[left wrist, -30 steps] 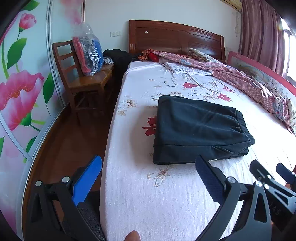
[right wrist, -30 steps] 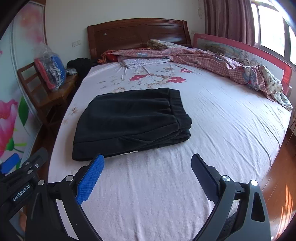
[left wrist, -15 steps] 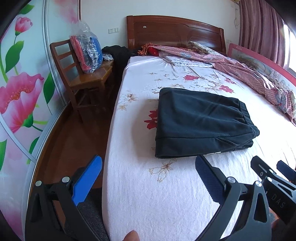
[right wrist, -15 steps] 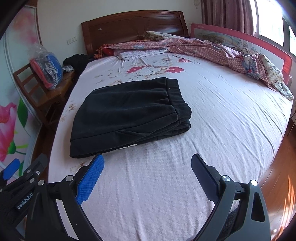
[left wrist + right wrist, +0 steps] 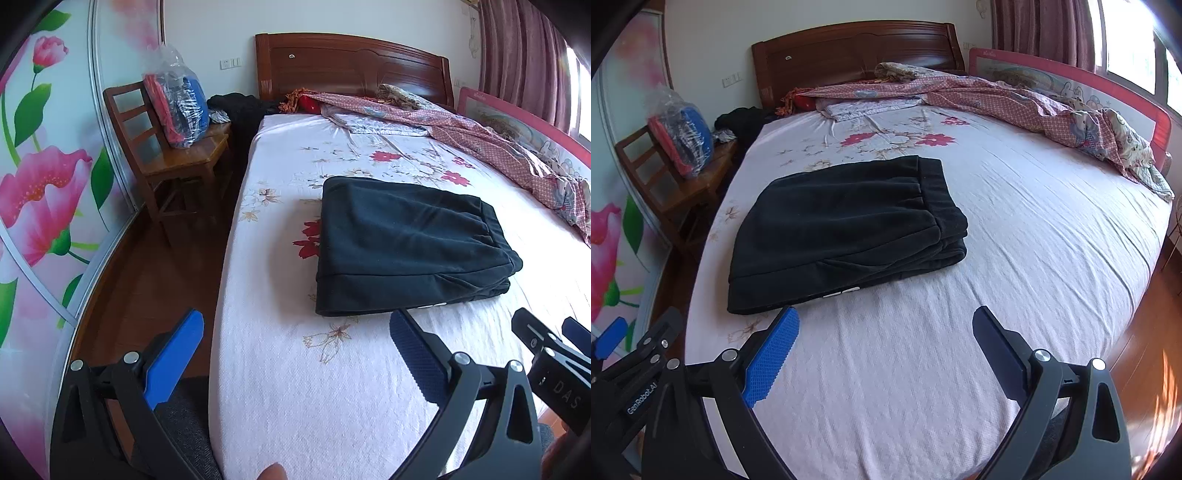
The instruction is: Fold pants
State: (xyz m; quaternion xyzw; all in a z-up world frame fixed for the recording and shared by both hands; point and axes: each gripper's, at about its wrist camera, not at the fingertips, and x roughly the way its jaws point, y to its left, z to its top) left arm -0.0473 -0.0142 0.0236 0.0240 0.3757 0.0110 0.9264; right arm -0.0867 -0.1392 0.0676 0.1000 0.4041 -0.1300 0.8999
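Black pants (image 5: pixel 402 243) (image 5: pixel 846 229) lie folded in a compact rectangle on the white flowered bed sheet (image 5: pixel 332 387), waistband toward the right side. My left gripper (image 5: pixel 295 328) hovers open over the bed's near left edge, short of the pants, nothing between its blue pads. My right gripper (image 5: pixel 884 325) is open too, just in front of the pants' near edge and empty. Part of the right gripper shows at the right edge of the left wrist view, and the left gripper at the lower left of the right wrist view.
A wooden chair (image 5: pixel 166 162) with a plastic-wrapped bundle (image 5: pixel 177 107) stands left of the bed beside a flowered wardrobe door (image 5: pixel 40 192). A crumpled pink quilt (image 5: pixel 1034 103) runs along the far and right side. A wooden headboard (image 5: pixel 849 55) and a red bed rail (image 5: pixel 1071 85) border the bed.
Both grippers have drawn back and slightly up from the folded pants, staying open. The pants have not moved.
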